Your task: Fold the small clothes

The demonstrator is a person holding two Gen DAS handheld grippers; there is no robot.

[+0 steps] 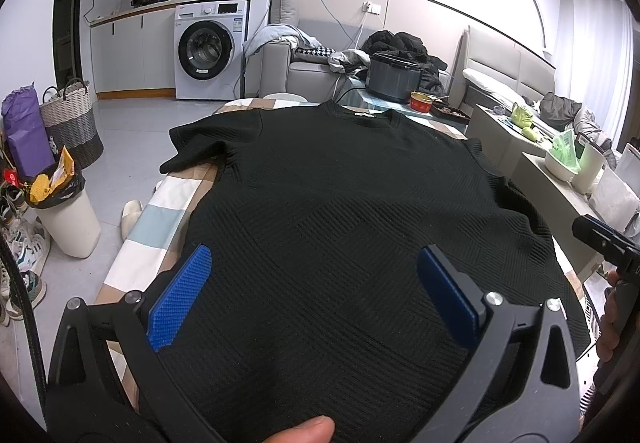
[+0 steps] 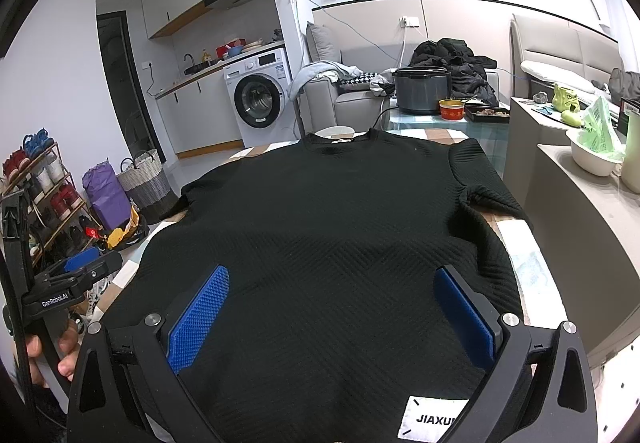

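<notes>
A black T-shirt (image 2: 328,227) lies spread flat on the checked-cloth tabletop (image 1: 168,199), collar at the far end. Over its near hem, the left tongs (image 1: 316,291) and the right tongs (image 2: 332,307) hover with blue pads spread wide, pinching nothing. Beyond the collar stands a cooker pot (image 2: 420,89).

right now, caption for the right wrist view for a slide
Open right gripper above a flat black tee on a checked cloth.
</notes>
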